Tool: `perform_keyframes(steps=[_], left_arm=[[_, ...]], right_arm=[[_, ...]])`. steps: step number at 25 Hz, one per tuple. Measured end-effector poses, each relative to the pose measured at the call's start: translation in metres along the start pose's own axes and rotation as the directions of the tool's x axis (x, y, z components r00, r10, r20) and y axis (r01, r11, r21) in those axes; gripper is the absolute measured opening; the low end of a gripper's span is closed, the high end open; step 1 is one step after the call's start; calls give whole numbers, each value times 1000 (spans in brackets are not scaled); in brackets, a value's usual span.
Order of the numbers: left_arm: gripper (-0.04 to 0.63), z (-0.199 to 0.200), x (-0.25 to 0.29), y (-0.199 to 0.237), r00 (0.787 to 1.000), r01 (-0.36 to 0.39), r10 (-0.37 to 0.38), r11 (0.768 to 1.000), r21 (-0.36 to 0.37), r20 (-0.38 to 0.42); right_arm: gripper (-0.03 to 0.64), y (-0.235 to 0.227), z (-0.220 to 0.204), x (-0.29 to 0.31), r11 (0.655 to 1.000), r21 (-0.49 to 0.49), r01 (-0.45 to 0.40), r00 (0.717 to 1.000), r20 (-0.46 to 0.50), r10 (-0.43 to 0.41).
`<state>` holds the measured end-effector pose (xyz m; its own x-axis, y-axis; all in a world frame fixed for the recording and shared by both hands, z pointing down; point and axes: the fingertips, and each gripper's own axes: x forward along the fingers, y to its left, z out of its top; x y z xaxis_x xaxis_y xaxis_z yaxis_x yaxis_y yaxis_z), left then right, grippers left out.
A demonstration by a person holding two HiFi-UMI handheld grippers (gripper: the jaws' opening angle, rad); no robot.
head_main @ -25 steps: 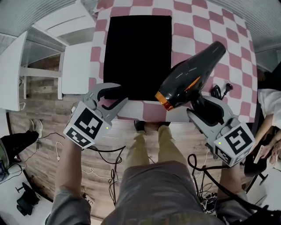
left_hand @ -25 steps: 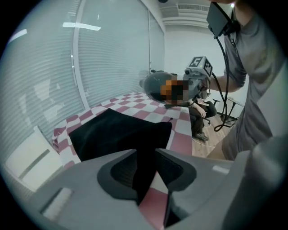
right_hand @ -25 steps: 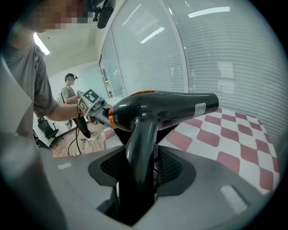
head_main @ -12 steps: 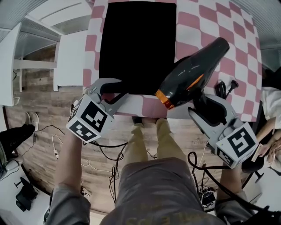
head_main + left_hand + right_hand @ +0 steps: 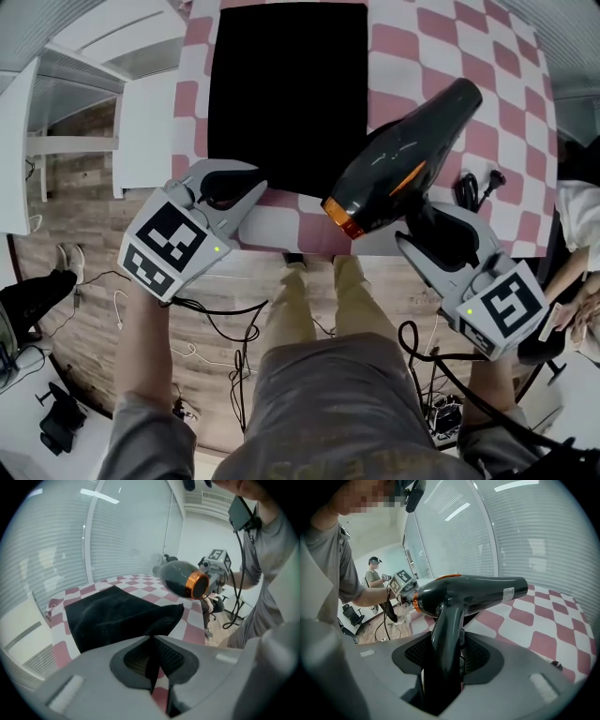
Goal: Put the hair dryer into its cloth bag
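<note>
The black cloth bag [image 5: 286,94] lies flat on the checked table. My left gripper [image 5: 228,187] is shut on the bag's near left edge; in the left gripper view a thin fold of black cloth [image 5: 152,660] sits pinched between the pads and the bag [image 5: 117,613] rises slightly there. The black hair dryer [image 5: 403,155] with an orange ring at its nozzle hangs in the air over the table's near right part, nozzle pointing toward me. My right gripper [image 5: 433,223] is shut on its handle [image 5: 443,634], and the barrel [image 5: 478,590] crosses above the jaws.
The table wears a red-and-white checked cloth [image 5: 487,103]. The dryer's cord and plug [image 5: 473,187] lie at the right near edge. A white bench [image 5: 141,112] stands left of the table. Cables [image 5: 225,323] run over the wood floor. Another person [image 5: 375,581] stands far off.
My left gripper, open around the bag's near edge before, has closed on the cloth. The hair dryer has drifted slightly left in the right gripper's hold.
</note>
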<state>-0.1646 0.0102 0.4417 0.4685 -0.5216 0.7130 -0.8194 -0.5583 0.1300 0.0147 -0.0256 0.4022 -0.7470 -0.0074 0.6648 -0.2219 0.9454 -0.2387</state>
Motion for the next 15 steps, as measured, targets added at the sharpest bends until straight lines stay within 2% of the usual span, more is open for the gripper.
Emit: perform_keyframes(steps=[3, 7, 9, 11, 13, 15], left_arm=[[29, 20, -12, 3, 999, 25, -23, 999, -24, 48], [28, 47, -26, 20, 994, 6, 1, 998, -63, 107], [28, 58, -30, 24, 993, 6, 1, 998, -61, 114], [29, 60, -30, 22, 998, 16, -14, 1000, -25, 67], [32, 49, -24, 15, 999, 43, -42, 998, 36, -25], [43, 34, -17, 5, 994, 88, -85, 995, 43, -65]], right_arm=[[218, -2, -2, 0, 1000, -1, -2, 1000, 1, 2], [218, -1, 4, -3, 1000, -19, -14, 1000, 9, 15], [218, 0, 7, -4, 999, -28, -21, 1000, 13, 21], [218, 1, 10, -5, 999, -35, -24, 1000, 16, 24], [218, 1, 11, -6, 999, -40, -24, 1000, 16, 25], [218, 2, 12, -7, 999, -42, -23, 1000, 13, 24]])
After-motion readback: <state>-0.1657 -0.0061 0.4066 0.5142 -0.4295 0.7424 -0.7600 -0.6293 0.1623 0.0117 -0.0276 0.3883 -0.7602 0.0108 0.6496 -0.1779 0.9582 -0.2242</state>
